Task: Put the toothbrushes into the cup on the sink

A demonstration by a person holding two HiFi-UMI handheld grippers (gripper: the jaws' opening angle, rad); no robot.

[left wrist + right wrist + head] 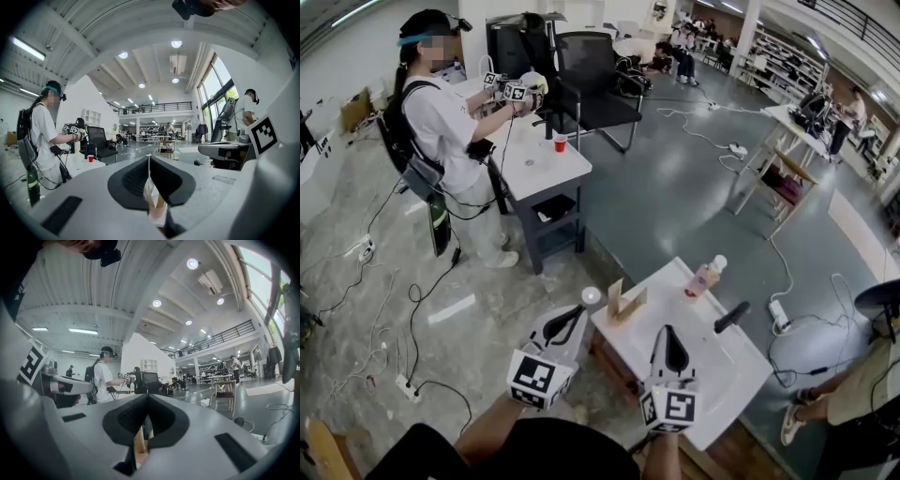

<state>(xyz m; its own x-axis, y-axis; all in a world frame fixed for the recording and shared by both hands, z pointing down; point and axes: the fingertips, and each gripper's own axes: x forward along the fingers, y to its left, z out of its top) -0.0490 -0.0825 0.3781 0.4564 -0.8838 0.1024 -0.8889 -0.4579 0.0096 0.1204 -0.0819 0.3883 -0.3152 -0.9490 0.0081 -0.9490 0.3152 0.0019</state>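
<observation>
In the head view my left gripper (pixel 579 312) hangs just left of the white sink top (pixel 712 375), jaws shut with nothing between them. Its tip is close below a small white round object (pixel 592 296), possibly the cup, at the sink's near-left corner. A tan wooden stand (pixel 624 302) sits beside it. My right gripper (pixel 667 331) is over the sink top, also shut and empty. In the left gripper view the pads (pixel 149 161) meet, with a tan shape (pixel 157 206) below. The right gripper view shows the pads (pixel 148 399) closed. I cannot make out any toothbrush.
A pink bottle (pixel 706 277) stands at the sink's far edge and a black faucet handle (pixel 732 317) rises at its right. A person with grippers works at a white table (pixel 539 159) at the back left. Cables and a power strip (pixel 408 387) lie on the floor.
</observation>
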